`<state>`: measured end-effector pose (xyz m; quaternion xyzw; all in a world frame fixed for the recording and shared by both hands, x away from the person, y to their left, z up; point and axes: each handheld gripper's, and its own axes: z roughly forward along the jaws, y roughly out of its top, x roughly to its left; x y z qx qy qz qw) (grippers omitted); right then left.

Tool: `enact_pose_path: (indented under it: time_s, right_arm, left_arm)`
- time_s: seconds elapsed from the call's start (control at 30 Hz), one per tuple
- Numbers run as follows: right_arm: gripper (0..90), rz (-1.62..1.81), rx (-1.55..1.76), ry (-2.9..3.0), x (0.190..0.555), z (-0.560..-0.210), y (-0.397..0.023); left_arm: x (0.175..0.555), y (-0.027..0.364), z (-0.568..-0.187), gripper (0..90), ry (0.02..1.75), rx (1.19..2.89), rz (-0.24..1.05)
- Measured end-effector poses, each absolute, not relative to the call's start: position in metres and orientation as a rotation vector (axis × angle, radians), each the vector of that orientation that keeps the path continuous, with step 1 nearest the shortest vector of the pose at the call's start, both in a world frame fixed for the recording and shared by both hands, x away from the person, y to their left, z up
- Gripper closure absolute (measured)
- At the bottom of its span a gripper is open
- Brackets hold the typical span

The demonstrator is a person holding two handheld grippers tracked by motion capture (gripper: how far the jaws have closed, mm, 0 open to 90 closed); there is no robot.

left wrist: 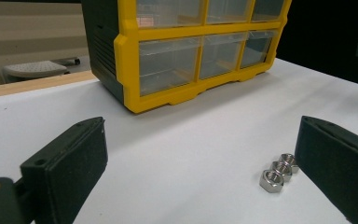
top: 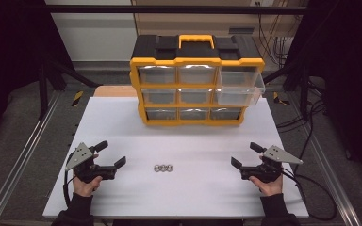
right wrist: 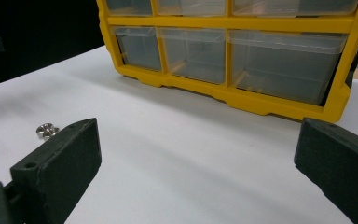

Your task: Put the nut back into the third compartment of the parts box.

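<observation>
Well, white table (top: 122, 122) wide, bare, plenty room my side. Yellow drawer cabinet (top: 195, 80) at far edge, top-right drawer (top: 239, 84) pulled out, sticking forward; mind it on approach. My left gripper (top: 107, 155) and right gripper (top: 244, 155) both low, jaws spread, nothing between. Three nuts (top: 163, 168) in row mid-table between grippers. I judge them small, hard, light, slippery; pinch one across flats.

shiny metal nuts (top: 162, 168), matt white table (top: 202, 188), glossy plastic organizer (top: 195, 61)
</observation>
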<state>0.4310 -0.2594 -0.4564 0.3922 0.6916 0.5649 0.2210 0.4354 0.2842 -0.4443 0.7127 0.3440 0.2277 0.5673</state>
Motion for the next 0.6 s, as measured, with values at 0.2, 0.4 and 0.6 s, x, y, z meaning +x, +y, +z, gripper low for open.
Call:
enact_pose_path:
  time_s: [0.2,0.4,0.6]
  right_arm:
    - [1.0,1.571,1.091,1.906,0.431,-0.455,-0.259]
    - [0.9,1.563,1.100,1.908,0.433,-0.453,-0.258]
    - [1.4,1.561,1.097,1.910,0.436,-0.445,-0.251]
  left_arm:
    - [0.435,0.285,-0.444,2.5,0.807,1.671,0.537]
    - [0.435,0.284,-0.445,2.6,0.807,1.677,0.537]
    - [0.435,0.284,-0.445,2.6,0.809,1.683,0.539]
